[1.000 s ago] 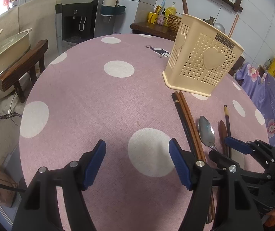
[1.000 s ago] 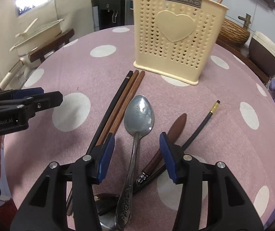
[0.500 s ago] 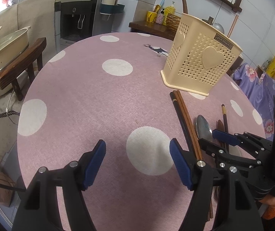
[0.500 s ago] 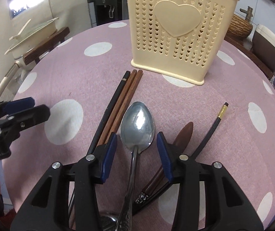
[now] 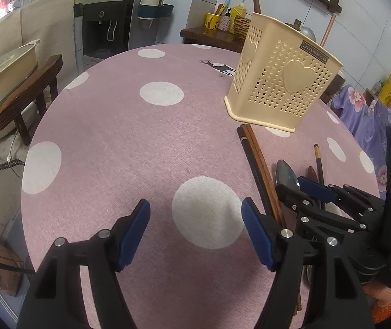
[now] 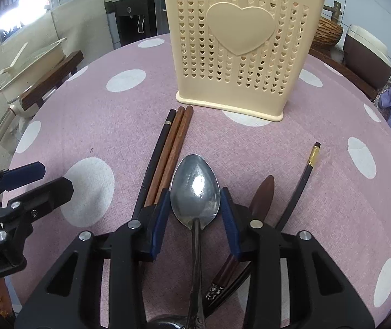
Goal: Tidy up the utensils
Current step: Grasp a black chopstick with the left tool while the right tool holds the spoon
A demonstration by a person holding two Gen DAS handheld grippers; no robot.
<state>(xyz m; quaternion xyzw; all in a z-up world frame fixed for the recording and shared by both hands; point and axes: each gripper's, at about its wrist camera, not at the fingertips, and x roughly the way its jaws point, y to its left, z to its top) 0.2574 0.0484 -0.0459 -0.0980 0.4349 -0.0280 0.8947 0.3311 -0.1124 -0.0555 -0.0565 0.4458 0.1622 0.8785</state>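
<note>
My right gripper (image 6: 195, 213) has moved forward and lower since a second ago. Then its blue pads sat astride the handle of the metal spoon (image 6: 195, 189); now they flank the widest part of the bowl, one on each side. The gap between them has narrowed across the three moments. Whether the pads (image 6: 160, 219) actually press the bowl I cannot tell; they look just beside its edges, and the spoon lies flat on the pink polka-dot tablecloth (image 6: 107, 126).

The spoon has not shifted. Its bowl points toward the cream utensil holder (image 6: 244, 44), which stands upright further back, with a heart on its face. A couple of handles stick up out of the holder.

Left of the spoon: one black chopstick and two brown ones (image 6: 168, 159), laid parallel, tips near the holder's base, not touching it. Right of the spoon: a dark brown wooden spoon (image 6: 262, 194) and another black chopstick with a gold band (image 6: 305, 175), angled outward.

My left gripper (image 5: 195, 227) hangs wide open over a white dot, holding nothing. It has barely changed: same spread, only a slight drift. In its view the right gripper (image 5: 296, 189) now reaches further in over the spoon (image 5: 284, 171), covering most of the bowl that was plainly exposed before.
</note>
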